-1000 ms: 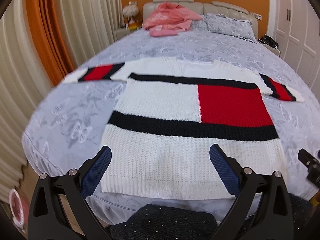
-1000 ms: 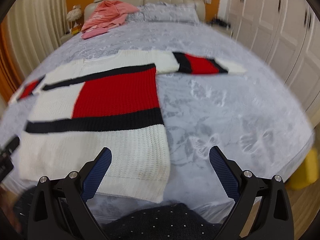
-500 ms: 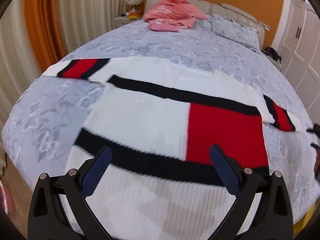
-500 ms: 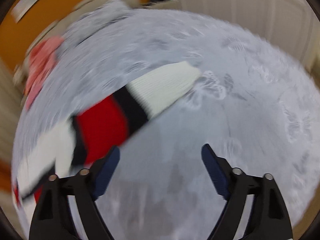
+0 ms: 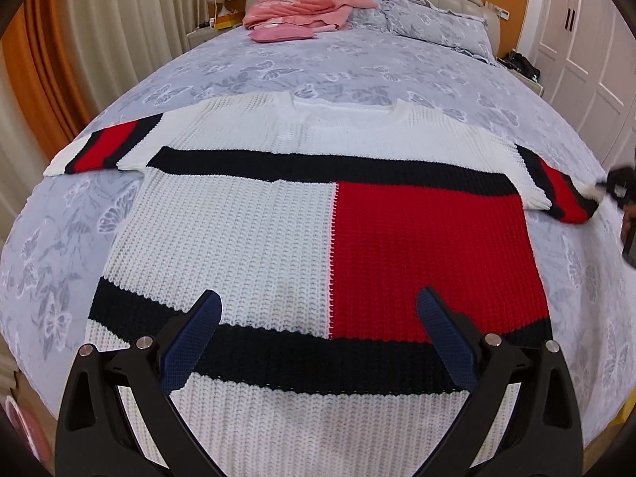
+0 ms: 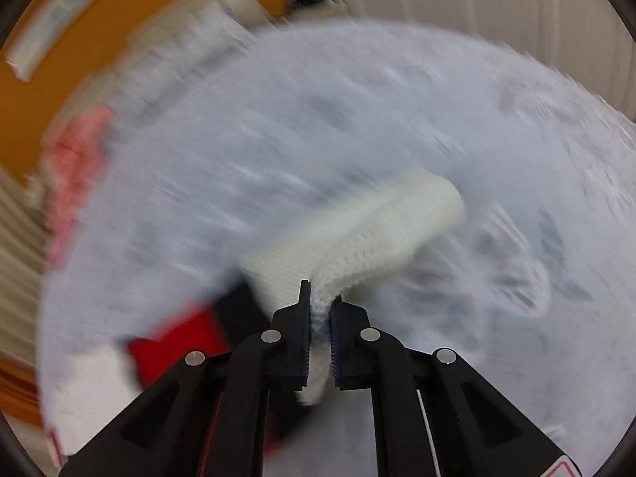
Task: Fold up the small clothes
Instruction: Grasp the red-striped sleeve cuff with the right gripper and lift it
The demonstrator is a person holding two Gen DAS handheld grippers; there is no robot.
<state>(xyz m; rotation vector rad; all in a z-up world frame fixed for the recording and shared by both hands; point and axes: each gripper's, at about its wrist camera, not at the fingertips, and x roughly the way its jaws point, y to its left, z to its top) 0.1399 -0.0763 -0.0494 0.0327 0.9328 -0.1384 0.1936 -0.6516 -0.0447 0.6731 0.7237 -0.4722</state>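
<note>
A white knit sweater [image 5: 246,238] with a red panel and black bands lies flat on the bed, sleeves spread left and right. My left gripper [image 5: 318,342] is open and empty, hovering over the lower body of the sweater. My right gripper [image 6: 319,318] is shut on the white cuff [image 6: 369,230] of the right sleeve, which bends up from the bedspread; the view is blurred. In the left wrist view the right gripper [image 5: 620,187] shows at the far right edge, at the end of the right sleeve [image 5: 564,190].
The bed has a grey butterfly-print bedspread [image 5: 338,67]. Pink clothes [image 5: 302,4] and pillows [image 5: 437,20] lie at the headboard. Curtains [image 5: 99,39] hang at the left, white wardrobe doors [image 5: 588,39] stand at the right.
My right gripper has closed on the right sleeve's white cuff and lifted it. My left gripper has moved further forward over the sweater and stays open.
</note>
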